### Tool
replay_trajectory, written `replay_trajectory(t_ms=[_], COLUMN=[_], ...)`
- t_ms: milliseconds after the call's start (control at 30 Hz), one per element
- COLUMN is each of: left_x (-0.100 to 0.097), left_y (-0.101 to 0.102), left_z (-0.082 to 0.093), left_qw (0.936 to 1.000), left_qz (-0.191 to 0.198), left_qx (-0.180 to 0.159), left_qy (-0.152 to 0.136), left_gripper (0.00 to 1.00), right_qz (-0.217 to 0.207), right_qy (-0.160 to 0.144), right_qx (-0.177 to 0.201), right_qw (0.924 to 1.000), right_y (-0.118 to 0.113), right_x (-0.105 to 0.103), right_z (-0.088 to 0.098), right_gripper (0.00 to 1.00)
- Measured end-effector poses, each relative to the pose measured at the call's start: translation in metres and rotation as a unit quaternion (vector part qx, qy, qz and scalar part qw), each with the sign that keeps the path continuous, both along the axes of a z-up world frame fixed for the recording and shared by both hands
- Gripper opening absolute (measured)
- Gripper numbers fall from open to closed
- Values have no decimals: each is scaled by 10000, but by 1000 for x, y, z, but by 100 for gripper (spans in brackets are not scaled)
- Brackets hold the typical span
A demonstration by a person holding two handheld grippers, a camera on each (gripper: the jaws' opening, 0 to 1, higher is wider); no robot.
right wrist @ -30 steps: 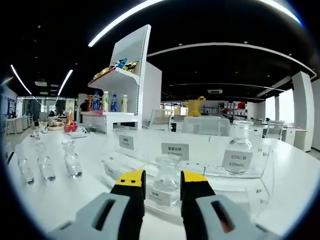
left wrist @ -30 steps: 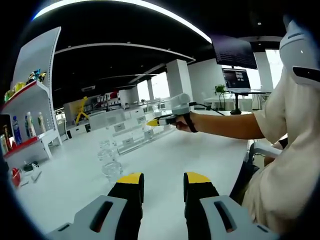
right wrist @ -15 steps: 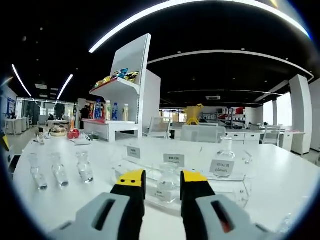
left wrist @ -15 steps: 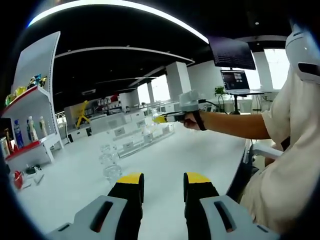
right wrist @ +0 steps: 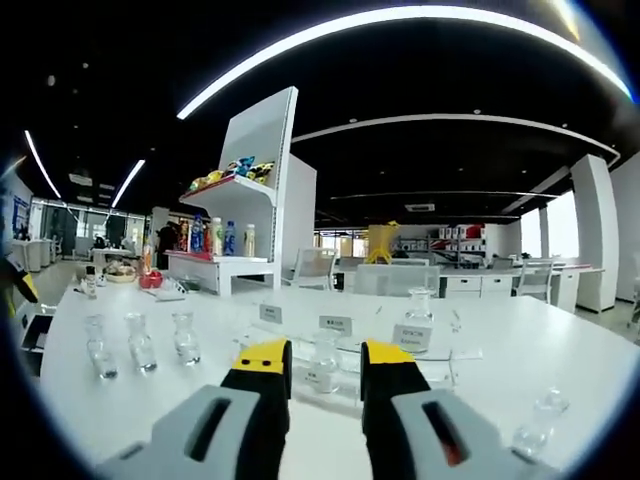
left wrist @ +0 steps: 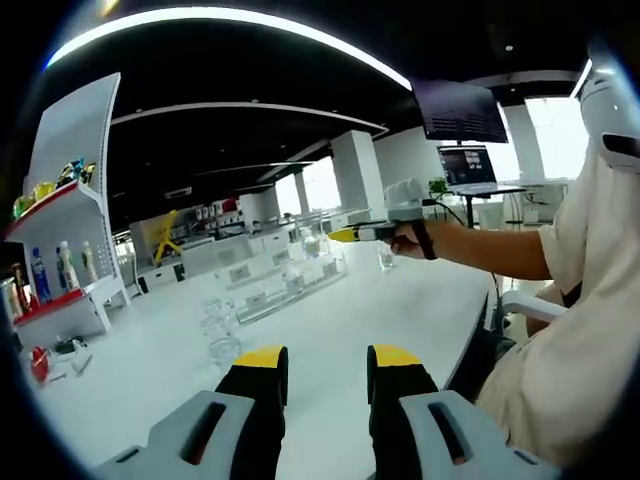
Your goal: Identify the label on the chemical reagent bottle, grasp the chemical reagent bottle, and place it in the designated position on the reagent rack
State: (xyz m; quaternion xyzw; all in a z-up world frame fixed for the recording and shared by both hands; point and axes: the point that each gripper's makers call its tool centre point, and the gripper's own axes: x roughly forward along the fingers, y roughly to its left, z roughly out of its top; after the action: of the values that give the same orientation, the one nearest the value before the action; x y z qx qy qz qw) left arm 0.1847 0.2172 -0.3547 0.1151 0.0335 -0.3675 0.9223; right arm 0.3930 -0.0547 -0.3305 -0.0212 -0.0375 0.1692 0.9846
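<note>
White counter [right wrist: 560, 350]: rack [right wrist: 350, 350] ahead; three bottles [right wrist: 140, 342] upright, left of right gripper [right wrist: 314, 362], probably nearer left gripper [left wrist: 317, 362]; both grippers open, empty.

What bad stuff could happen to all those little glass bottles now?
1. The lone bottle stands near the table's edge; a careless swing of the right gripper might knock it off.
2. Three clear bottles stand close together, so grabbing one could tip its neighbours.
3. The rack labels look small from here, so a bottle might go in the wrong slot.
</note>
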Motion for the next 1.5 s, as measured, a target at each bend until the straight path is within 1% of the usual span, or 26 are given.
replay_trajectory(t_ms=[233, 467, 600, 767, 867, 1000, 1067, 1133, 1233, 1367, 1500], left_x=[-4, -9, -10, -12, -12, -11, -12, -11, -12, -14, -13], left_y=[0, 1, 5, 8, 9, 11, 9, 8, 4, 1, 2], left_z=[1, 3, 4, 7, 6, 4, 4, 3, 2, 3, 2], left_qw=[10000, 9999, 9999, 9998, 9998, 9998, 9998, 9998, 9998, 9998, 9999], left_qz=[-10, -25, 28, 62, 80, 129, 107, 101, 61, 16, 26], left_qx=[-17, -22, -14, -27, -13, 30, 8, 24, 36, 27, 22], left_qy=[-55, -111, -135, -189, -195, -177, -175, -166, -168, -178, -161], left_gripper=[32, 32, 32, 32, 32, 32, 32, 32, 32, 32, 32], right_qz=[-37, -205, -303, -415, -427, -420, -405, -442, -442, -449, -563], right_qy=[-50, -148, -135, 25, 15, 33, 0, -45, -42, -19, -50], right_qx=[-50, -13, 32, 52, 58, 27, 16, -75, -19, -38, -37], right_qw=[10000, 9997, 9994, 9991, 9991, 9991, 9992, 9990, 9990, 9990, 9984], right_y=[-16, -38, -50, -64, -70, -73, -74, -75, -77, -79, -89], right_x=[-29, -55, -64, -76, -89, -102, -113, -122, -135, -149, -160], right_z=[6, 11, 4, -12, -14, -14, -12, -10, -10, -12, -12], right_gripper=[27, 27, 27, 27, 27, 27, 27, 27, 27, 27, 27])
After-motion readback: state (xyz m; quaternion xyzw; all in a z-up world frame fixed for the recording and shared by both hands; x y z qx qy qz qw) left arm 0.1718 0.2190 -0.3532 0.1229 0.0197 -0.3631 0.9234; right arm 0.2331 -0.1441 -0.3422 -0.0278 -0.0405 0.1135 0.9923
